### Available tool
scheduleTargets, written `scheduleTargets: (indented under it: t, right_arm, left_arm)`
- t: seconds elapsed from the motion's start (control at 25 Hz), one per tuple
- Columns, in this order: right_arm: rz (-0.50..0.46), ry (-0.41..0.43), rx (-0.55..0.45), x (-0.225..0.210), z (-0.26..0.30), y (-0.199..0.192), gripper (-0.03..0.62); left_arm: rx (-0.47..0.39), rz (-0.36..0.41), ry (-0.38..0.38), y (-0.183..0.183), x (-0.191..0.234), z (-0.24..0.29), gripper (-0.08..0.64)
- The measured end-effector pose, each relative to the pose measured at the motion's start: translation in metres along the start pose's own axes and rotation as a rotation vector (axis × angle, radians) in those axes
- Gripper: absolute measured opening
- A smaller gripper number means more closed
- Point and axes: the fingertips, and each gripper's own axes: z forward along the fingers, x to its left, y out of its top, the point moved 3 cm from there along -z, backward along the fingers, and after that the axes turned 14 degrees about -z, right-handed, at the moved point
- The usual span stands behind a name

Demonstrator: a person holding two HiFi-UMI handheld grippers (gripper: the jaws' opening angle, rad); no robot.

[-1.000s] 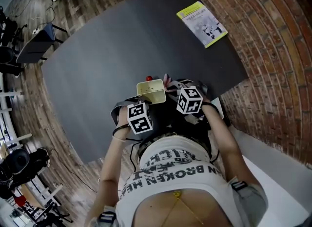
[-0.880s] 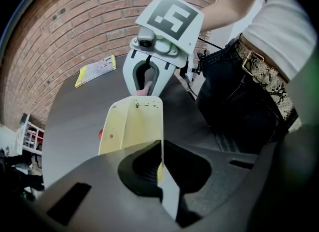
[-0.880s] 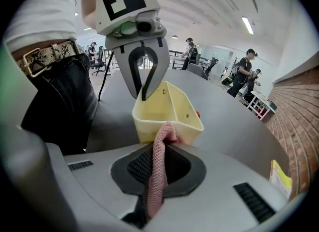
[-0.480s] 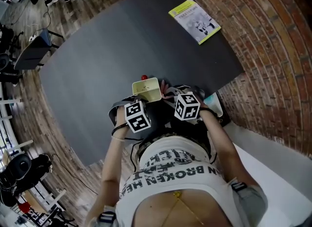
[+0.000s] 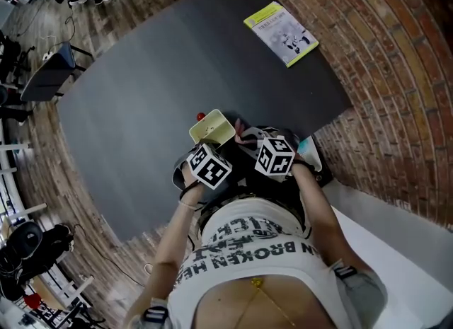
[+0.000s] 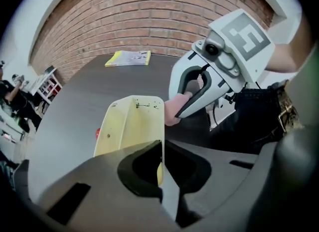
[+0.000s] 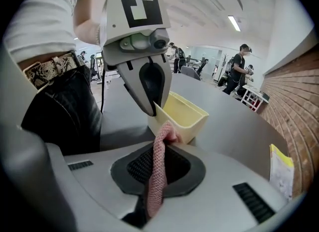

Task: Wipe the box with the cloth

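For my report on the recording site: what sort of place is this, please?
Probably a shared office or lab workspace: a large dark table beside a brick wall, a wooden floor, and people standing under strip ceiling lights.

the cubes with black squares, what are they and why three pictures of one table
Each cube sits on a hand-held two-jaw gripper; a person works one in each hand. One picture comes from a camera on the person's head; the other two from cameras riding on the grippers. The left gripper is clamped on the wall of a yellow box. The right gripper pinches a pink cloth against the box. On the dark table: a booklet and a small red object.
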Motion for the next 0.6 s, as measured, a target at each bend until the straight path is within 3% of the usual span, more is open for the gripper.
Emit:
scheduleTargets:
  t: [0.12,0.2,0.32,0.4,0.6]
  right_arm:
    - [0.013,-0.011,0.015,0.001,-0.005,-0.005,0.018]
    - [0.016,-0.017,0.021,0.002,-0.007,-0.007,0.017]
    - [0.019,-0.029,0.028,0.002,-0.008,-0.011,0.017]
    - [0.025,-0.039,0.033,0.000,-0.010,-0.014,0.018]
    - [0.043,-0.055,0.036,-0.006,-0.015,-0.018,0.018]
  left_arm:
    - [-0.008,-0.054,0.011,0.007,-0.005,0.005,0.018]
    - [-0.016,-0.051,0.018,0.011,-0.007,0.006,0.018]
    - [-0.038,-0.001,0.018,0.011,-0.010,0.004,0.020]
    - [-0.083,0.024,0.008,0.014,-0.011,-0.004,0.070]
    - [-0.171,0.119,-0.003,0.013,-0.001,-0.046,0.089]
